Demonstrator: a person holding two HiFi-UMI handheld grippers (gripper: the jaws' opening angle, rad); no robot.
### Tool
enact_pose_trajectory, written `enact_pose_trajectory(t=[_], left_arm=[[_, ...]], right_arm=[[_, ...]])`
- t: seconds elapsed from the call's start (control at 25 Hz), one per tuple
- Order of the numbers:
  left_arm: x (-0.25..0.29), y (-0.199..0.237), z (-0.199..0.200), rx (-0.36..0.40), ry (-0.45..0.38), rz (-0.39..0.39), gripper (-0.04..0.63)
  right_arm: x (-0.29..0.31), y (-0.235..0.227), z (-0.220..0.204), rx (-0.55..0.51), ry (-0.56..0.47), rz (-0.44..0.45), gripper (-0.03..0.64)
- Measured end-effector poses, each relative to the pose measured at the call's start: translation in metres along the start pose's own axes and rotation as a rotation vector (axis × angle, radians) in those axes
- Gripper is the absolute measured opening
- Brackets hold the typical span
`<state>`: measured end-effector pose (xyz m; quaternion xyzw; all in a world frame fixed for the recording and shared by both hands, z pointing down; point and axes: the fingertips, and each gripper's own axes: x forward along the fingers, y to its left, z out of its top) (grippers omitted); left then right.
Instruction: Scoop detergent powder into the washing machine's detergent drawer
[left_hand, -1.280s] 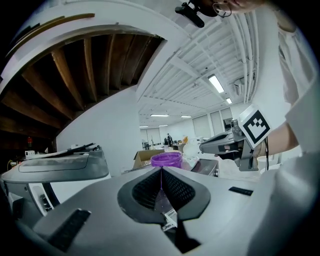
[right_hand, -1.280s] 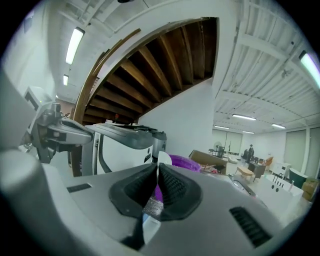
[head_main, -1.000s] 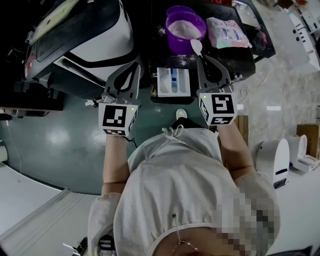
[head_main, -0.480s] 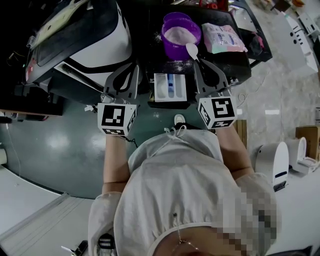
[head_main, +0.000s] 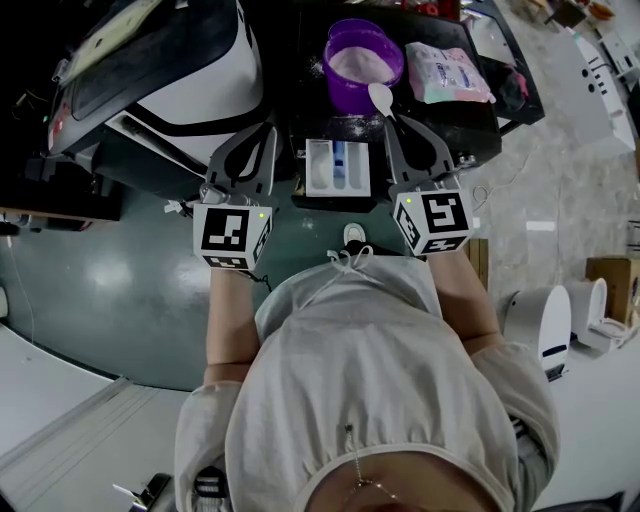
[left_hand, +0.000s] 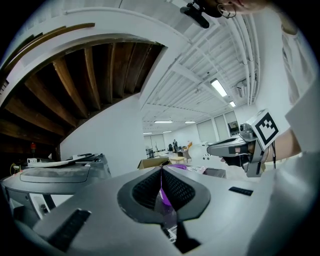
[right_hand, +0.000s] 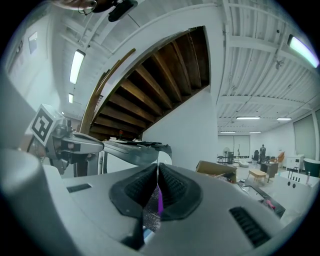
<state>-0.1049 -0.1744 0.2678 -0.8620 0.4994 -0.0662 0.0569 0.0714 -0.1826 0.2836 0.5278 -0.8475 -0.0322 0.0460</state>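
Scoop (head_main: 381, 97) sits far of the right tongs (head_main: 394, 119), which we read as pinching its handle, between powder tub (head_main: 363, 62) and open detergent drawer (head_main: 340, 167). Left tongs (head_main: 268, 133) pressed together, empty. Tipping powder into the drawer remains, we judge.

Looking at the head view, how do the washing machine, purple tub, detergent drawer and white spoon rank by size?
1. washing machine
2. purple tub and detergent drawer, too alike to rank
3. white spoon, smallest
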Motion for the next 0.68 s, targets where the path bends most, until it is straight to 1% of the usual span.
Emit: enact_pose_trajectory(t=[0.28, 0.68], left_arm=[[-0.0022, -0.0008, -0.0010, -0.020, -0.005, 0.005, 0.021], [-0.0020, 0.0047, -0.0051, -0.044, -0.012, 0.022, 0.021]], right_arm=[[0.0026, 0.0047, 0.0035, -0.058, -0.012, 0.009, 0.009], [0.0088, 0.0065, -0.0044, -0.048, -0.005, 0.012, 0.009]])
